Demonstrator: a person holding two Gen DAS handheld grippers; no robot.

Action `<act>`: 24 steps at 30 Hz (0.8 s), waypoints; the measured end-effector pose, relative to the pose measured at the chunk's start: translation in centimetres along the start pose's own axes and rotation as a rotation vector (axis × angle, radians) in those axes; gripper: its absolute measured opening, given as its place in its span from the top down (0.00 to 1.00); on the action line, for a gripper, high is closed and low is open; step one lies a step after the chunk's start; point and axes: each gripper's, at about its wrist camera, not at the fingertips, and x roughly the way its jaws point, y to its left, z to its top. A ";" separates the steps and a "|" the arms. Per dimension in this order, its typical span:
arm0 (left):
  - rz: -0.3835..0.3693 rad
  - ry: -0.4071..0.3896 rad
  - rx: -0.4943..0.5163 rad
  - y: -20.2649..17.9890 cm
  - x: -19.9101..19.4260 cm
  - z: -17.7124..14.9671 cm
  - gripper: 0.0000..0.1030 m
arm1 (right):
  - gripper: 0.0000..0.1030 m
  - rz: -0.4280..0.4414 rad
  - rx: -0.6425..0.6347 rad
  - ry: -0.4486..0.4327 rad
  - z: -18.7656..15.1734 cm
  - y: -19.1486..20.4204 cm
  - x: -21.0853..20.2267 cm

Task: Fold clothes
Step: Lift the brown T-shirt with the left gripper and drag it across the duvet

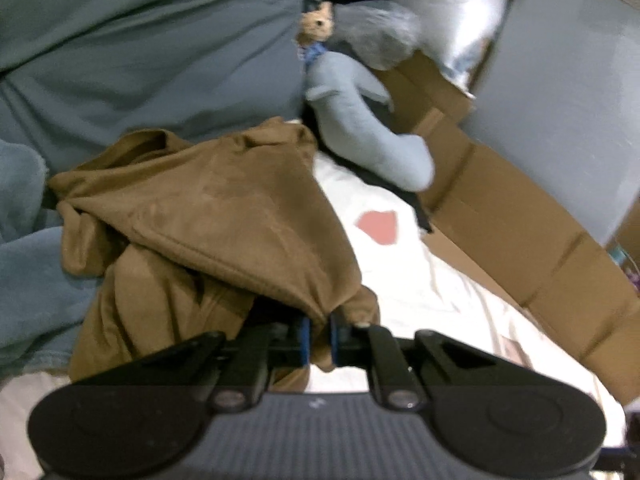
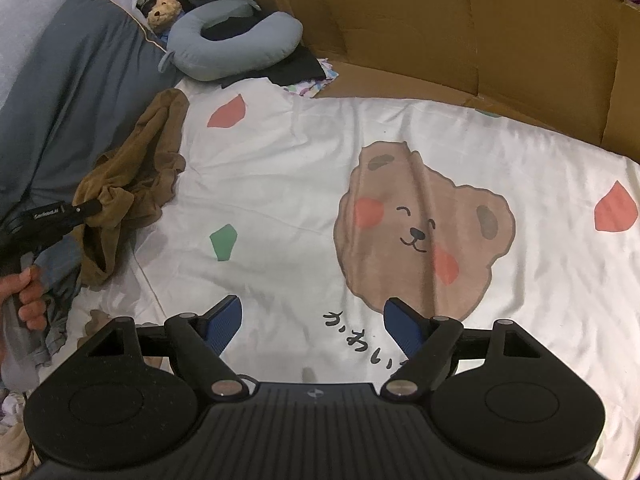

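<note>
One brown garment (image 2: 132, 184), one neck pillow (image 2: 236, 46), one teddy bear (image 2: 162, 8), two grippers

Brown garment (image 2: 132, 184) and neck pillow (image 2: 236, 44) on bedsheet (image 2: 280, 184).

Not much to read here tbh. The white bedsheet with the cartoon brown bear print (image 2: 280, 184) has a line of black handwritten-style Japanese characters (image 2: 360, 340) near the bottom, just below the bear's face, but the near black gripper with blue pads (image 2: 313, 322) cuts off the end of it, so I can't make out what it says. The other black gripper at the far left (image 2: 94, 206) has small white lettering (image 2: 45, 214) along its arm, too tiny and blurry to read. There's a small pale logo mark (image 2: 314, 393) on the near gripper's ribbed body.
</note>
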 end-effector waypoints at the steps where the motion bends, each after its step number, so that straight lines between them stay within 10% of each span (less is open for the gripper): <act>1: -0.011 0.005 0.006 -0.3 -0.3 -0.2 0.91 | 0.21 0.001 0.000 0.001 0.0 0.0 0.0; 24: -0.373 0.128 0.089 -10.3 -4.2 -3.9 0.92 | 0.21 0.121 -0.019 0.012 -1.4 1.8 -1.1</act>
